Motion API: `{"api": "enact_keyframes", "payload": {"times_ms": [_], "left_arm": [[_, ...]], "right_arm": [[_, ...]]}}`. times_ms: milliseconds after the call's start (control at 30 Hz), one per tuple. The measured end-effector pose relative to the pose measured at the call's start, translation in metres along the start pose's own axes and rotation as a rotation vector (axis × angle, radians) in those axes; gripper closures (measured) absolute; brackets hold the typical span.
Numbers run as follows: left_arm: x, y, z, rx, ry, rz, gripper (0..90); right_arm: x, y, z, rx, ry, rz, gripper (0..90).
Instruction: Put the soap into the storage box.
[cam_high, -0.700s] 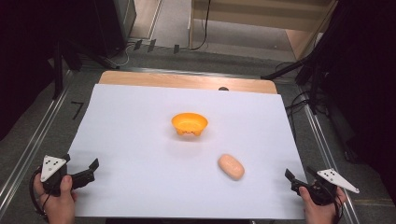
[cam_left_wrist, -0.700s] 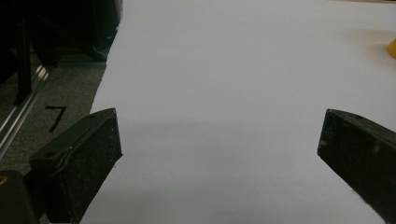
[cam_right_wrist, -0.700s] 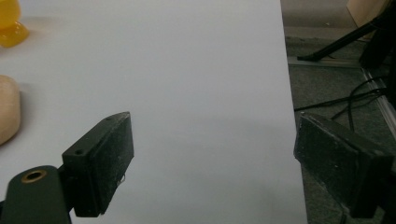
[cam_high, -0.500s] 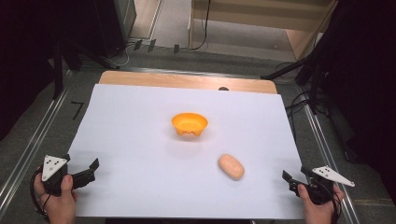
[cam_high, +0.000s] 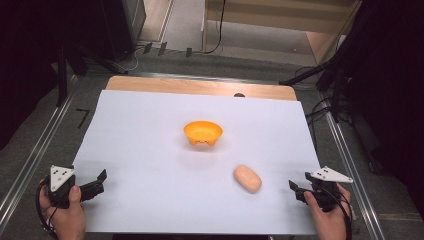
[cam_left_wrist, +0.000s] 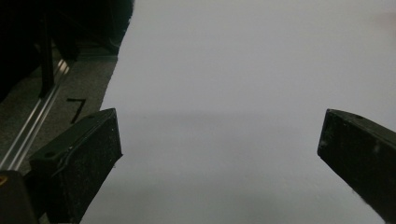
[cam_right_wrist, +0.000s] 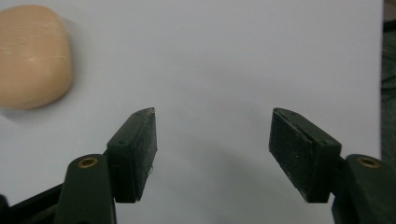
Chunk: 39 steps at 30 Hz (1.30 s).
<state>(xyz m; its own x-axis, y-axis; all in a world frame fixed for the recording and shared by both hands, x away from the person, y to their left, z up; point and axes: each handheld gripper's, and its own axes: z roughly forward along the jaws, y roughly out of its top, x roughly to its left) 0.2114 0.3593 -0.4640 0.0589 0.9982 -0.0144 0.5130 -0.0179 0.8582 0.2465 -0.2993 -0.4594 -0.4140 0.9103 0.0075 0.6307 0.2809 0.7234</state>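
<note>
Bread roll: a pale tan, oval bread roll (cam_high: 247, 178) lies on the white sheet (cam_high: 150, 140), right of centre and toward the person's edge; in the right gripper view it sits at the upper left (cam_right_wrist: 32, 56), cut off by the frame's left and top edges.
Right gripper: the right gripper (cam_high: 298, 191) rests at the sheet's right near corner, near the roll but apart from it; in its own view the jaws show a clear gap with bare sheet between them and grip nothing (cam_right_wrist: 212, 149).
Left gripper: the left gripper (cam_high: 98, 182) is held at the sheet's left near corner, well apart from the roll; its jaws stand wide in its own view (cam_left_wrist: 219, 149), with blank sheet between them and no hold on anything.
Bowl: an orange bowl (cam_high: 203, 132) stands upright near the middle of the sheet, beyond the roll; what shows of its inside is bare orange.
Writing: a dark mark like a "7" (cam_high: 81, 117) lies on the grey floor strip left of the sheet, seen also in the left gripper view (cam_left_wrist: 77, 108).
Table: a wooden table edge (cam_high: 200, 86) shows beyond the sheet's far side, with a small dark thing (cam_high: 239, 95) on it that is too small to identify.
Hard to make out: the surroundings at both sides are dark; a hand is cut off by the bottom edge at each gripper.
</note>
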Motion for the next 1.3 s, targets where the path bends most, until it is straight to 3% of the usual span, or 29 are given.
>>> {"api": "enact_keyframes", "payload": {"times_ms": [67,100,133,200,333,500,633,1133,1300], "left_arm": [[-0.001,0.001,0.001,0.013,0.003,0.008,0.0],[-0.002,0.001,0.002,0.024,0.009,0.022,0.0],[-0.004,0.001,0.003,0.034,0.021,0.046,0.0],[-0.006,0.001,0.003,0.036,0.025,0.054,0.0],[-0.005,0.002,0.004,0.043,0.029,0.048,0.0],[-0.005,0.002,0.004,0.041,0.021,0.053,0.0],[-0.008,0.001,0.003,0.029,0.02,0.074,0.0],[-0.009,0.001,0.003,0.035,0.014,0.099,0.0],[-0.01,0.001,0.003,0.037,0.012,0.103,0.0]], "right_arm": [[0.003,0.002,0.002,-0.008,0.011,-0.019,34.9],[0.006,0.005,0.002,0.014,0.029,-0.024,40.2],[0.01,0.013,0.003,0.102,0.091,-0.029,40.7],[0.015,0.018,0.003,0.126,0.105,-0.029,40.2],[0.022,0.025,0.005,0.152,0.121,-0.03,34.4],[0.036,0.034,0.01,0.184,0.142,-0.091,33.9],[0.053,0.046,0.021,0.215,0.185,-0.145,25.6],[0.096,0.074,0.055,0.288,0.254,-0.231,23.5],[0.1,0.078,0.063,0.311,0.249,-0.229,24.6]]}}
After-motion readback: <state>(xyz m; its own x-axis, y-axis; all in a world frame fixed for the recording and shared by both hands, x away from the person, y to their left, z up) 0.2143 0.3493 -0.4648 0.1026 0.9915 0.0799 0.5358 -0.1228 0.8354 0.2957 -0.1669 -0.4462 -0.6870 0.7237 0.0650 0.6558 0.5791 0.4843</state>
